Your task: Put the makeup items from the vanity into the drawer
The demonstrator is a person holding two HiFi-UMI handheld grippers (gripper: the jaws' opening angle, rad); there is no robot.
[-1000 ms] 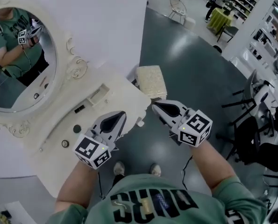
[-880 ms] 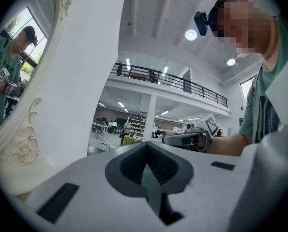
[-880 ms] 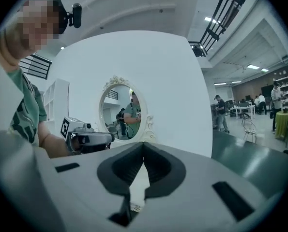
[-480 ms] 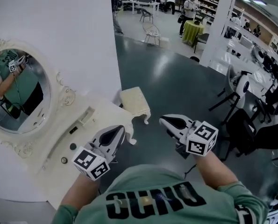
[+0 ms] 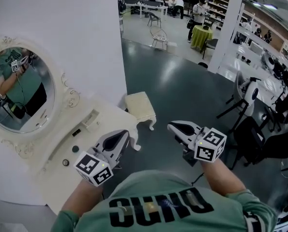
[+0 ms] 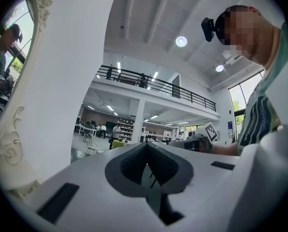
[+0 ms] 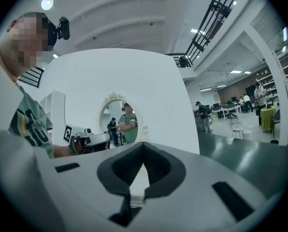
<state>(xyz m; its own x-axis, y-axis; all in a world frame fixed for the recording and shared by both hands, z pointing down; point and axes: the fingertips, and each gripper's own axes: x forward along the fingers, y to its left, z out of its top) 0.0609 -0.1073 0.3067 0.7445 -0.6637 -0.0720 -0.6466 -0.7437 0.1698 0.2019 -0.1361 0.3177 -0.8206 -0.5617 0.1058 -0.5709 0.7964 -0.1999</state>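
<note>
The person stands at the white vanity (image 5: 111, 118), both grippers held out level. The left gripper (image 5: 120, 137) hovers over the vanity's front edge, its fingers pressed together with nothing between them. The right gripper (image 5: 176, 127) hangs off the vanity's right corner, above the grey floor, fingers likewise closed and empty. The makeup items lie on the vanity top below its oval mirror (image 5: 20, 95): a dark round pot (image 5: 75, 149), a ringed round pot (image 5: 65, 162) nearer the vanity's front, a small black piece (image 5: 76, 132) and a pale flat case (image 5: 90, 120) towards its back. A cream stool (image 5: 140, 108) stands just past the vanity's right end
</note>
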